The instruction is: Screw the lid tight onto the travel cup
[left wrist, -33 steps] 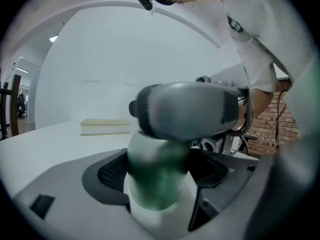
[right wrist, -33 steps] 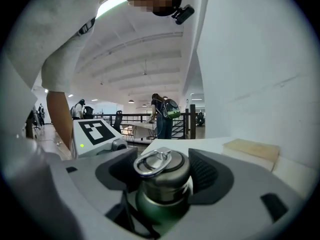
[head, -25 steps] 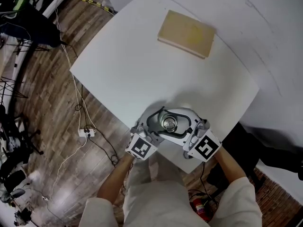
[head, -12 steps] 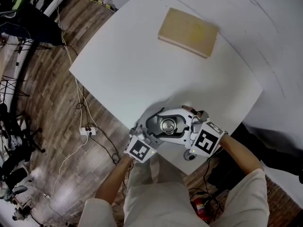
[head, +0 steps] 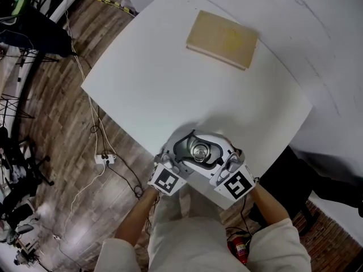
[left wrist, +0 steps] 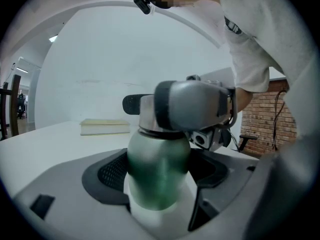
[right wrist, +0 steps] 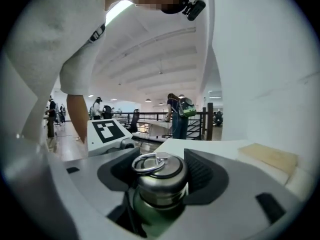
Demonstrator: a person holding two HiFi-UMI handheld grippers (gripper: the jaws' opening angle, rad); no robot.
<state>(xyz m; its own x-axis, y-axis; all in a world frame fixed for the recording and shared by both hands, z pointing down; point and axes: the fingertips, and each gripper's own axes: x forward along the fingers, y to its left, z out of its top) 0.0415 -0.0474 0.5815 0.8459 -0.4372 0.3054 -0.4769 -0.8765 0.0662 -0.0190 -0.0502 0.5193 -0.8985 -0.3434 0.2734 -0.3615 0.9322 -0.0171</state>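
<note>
The person wears a white short-sleeved top (head: 283, 245) bearing a small dark print, cream trousers (head: 181, 225) at six o'clock in the head view, and a small black camera (left wrist: 142, 3) on the head.

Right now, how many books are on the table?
1: a tan book lies flat toward the far side of the white table, well apart from the travel cup. No other book shows, and little could hide one.
</note>
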